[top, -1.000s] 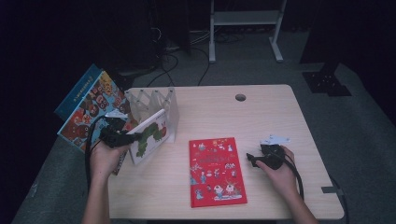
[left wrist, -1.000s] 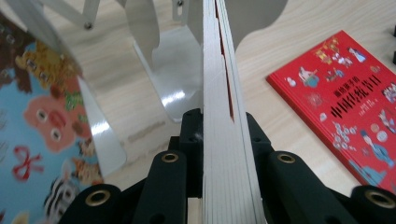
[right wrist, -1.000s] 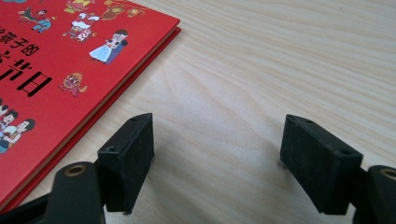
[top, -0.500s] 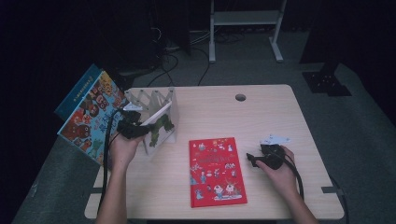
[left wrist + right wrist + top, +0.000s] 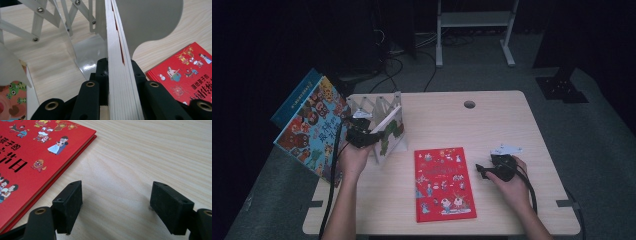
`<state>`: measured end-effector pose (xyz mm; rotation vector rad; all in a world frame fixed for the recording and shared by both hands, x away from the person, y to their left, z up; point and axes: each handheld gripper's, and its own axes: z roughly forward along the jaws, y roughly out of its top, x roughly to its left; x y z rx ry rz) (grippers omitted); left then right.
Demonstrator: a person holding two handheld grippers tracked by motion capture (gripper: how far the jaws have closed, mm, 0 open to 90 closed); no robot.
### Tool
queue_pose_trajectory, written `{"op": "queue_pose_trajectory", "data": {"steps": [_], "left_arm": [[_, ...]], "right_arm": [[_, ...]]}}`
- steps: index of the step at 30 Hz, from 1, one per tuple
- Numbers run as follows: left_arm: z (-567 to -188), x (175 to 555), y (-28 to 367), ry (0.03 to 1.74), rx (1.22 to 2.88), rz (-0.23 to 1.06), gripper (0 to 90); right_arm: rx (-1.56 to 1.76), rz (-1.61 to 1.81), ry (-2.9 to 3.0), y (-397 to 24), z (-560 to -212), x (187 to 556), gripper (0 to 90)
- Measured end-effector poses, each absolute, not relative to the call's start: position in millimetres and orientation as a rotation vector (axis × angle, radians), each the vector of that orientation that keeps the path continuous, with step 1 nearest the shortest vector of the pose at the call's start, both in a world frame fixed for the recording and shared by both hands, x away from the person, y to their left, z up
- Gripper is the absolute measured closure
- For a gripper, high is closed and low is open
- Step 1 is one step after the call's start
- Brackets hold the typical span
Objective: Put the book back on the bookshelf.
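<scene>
Light wooden table (image 5: 512,125) in a dark room: the right gripper (image 5: 486,171) rests at the near right with jaws wide apart and nothing between them, just right of the flat red book (image 5: 443,182). The left gripper (image 5: 371,138) clamps a thin white picture book (image 5: 389,132) by its page edges, upright against the white accordion rack (image 5: 374,104) at the far left. Against a second ago, this book has moved from lying tilted nearer the person to standing at the rack.

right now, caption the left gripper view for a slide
Left gripper shut on the page edge of a white book, easing it into the grey accordion book rack, red book lying alongside.
</scene>
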<state>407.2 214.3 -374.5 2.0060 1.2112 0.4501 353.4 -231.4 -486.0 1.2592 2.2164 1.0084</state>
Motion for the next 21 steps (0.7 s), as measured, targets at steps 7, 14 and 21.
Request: {"op": "queue_pose_trajectory", "data": {"steps": [7,14,21], "left_arm": [[-385,407,205,1.176,2.051,0.452,71.9],[-390,405,201,1.151,2.063,0.442,64.9],[-390,395,207,1.097,2.113,0.439,49.5]], "right_arm": [[1.26,1.008,2.218,-231,-486,354,24.9],[1.258,1.008,2.219,-231,-486,354,24.9],[1.258,1.008,2.219,-231,-486,354,24.9]]}}
